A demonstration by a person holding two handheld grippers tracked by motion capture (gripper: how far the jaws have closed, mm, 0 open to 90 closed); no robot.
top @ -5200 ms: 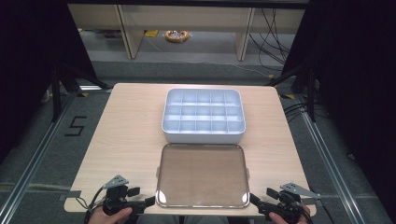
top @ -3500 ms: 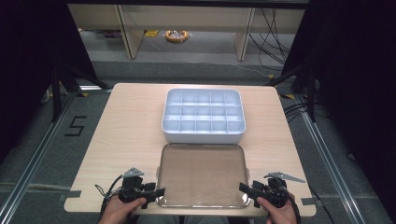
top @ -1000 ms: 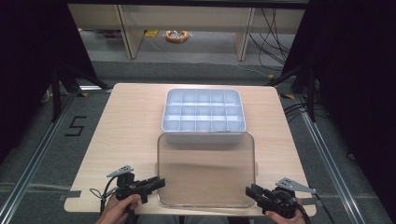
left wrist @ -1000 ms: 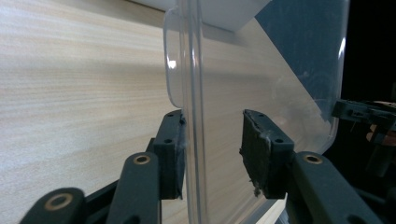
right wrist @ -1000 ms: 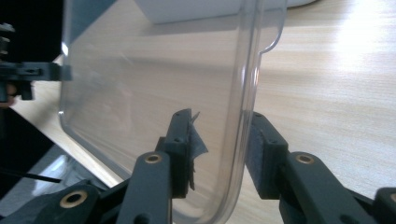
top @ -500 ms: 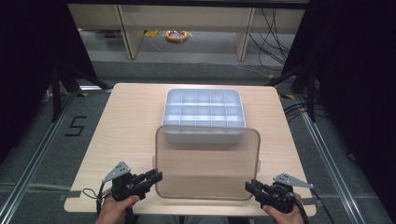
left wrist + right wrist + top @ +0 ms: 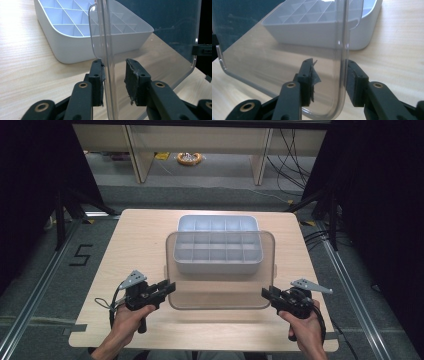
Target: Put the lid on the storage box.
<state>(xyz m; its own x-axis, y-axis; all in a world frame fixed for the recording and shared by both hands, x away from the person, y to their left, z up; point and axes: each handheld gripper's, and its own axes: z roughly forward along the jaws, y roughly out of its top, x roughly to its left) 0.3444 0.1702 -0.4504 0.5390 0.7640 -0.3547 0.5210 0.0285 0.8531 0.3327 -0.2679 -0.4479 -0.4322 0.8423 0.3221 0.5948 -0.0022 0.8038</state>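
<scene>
While both grippers, left (image 7: 167, 288) and right (image 7: 267, 295), clench their fingers on the clear lid (image 7: 220, 270), it hangs tilted over the white tray (image 7: 218, 265) on the wood table (image 7: 135, 240); dark room, grey floor (image 7: 45, 270).

Lab recording cell: black curtains (image 7: 30, 195), aluminium floor rails (image 7: 35, 290), taped "5" (image 7: 80, 255), loose cables (image 7: 292, 150).

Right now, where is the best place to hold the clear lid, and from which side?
Grip the clear lid at its thin short side edges near the lower corners, one tongs from each side, as the left tongs and right tongs do; the flat rim fits between them.
</scene>
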